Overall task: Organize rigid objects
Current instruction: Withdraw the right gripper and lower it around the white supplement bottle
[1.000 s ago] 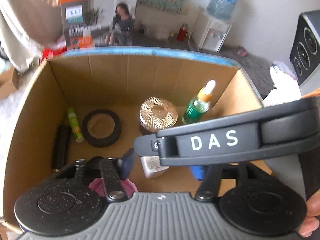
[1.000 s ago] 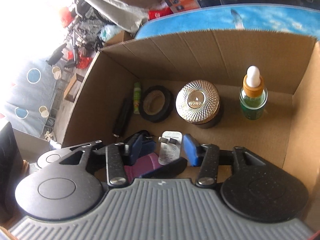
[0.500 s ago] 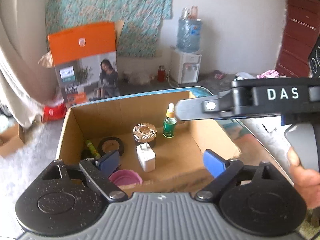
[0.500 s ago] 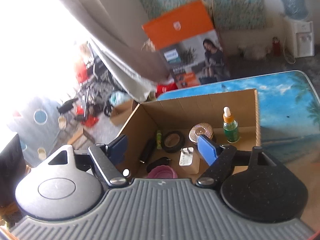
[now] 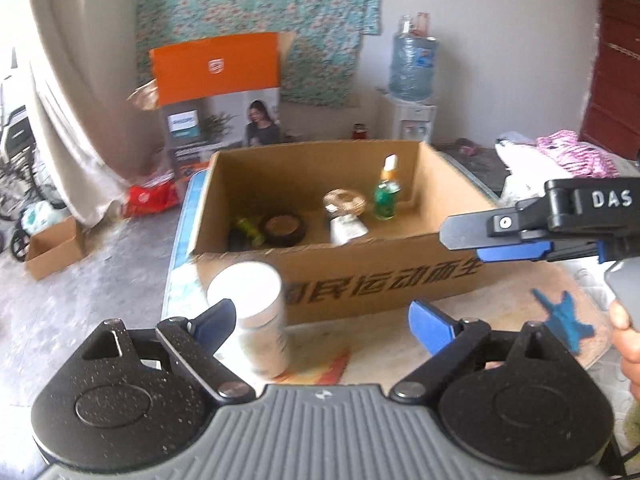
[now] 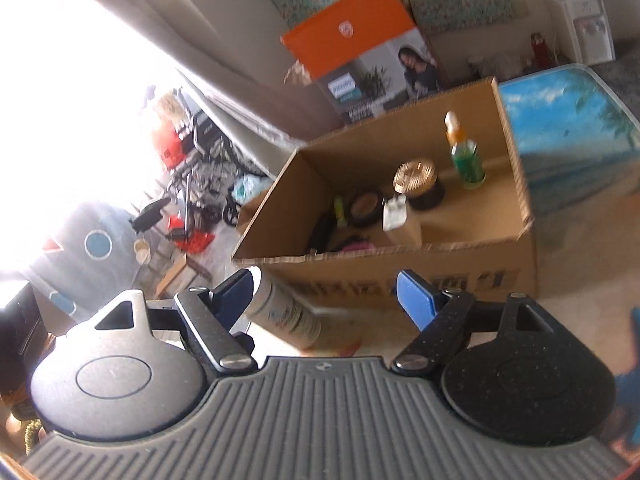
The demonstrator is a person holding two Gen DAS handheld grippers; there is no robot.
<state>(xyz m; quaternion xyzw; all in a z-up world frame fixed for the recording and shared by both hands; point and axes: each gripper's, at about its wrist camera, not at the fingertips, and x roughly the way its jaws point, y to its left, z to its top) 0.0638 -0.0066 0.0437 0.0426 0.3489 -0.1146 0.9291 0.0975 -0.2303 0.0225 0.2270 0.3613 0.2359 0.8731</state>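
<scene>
Both grippers have withdrawn from the cardboard box (image 5: 360, 280); the charger (image 5: 347, 229) now stands inside it. Left gripper (image 5: 324, 320) and right gripper (image 6: 328, 292): jaws spread, holding nothing. White bottle (image 5: 260, 320) at 9 o'clock beside the left gripper

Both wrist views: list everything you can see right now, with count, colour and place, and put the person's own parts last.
cardboard box: one, brown, open-topped, on the table
dropper bottle: one, green with orange collar, upright, far right in the box
round jar: one, dark with gold lid, left of the dropper bottle
charger plug: one, white, in front of the jar
black ring: one, left of the jar
small tube: one, green, left of the ring
pink item: one, near front wall, mostly hidden
white bottle: one, upright on the table outside the box
table: one, blue beach print
left claw: open, empty
right claw: open, empty
hand: one, at right edge
</scene>
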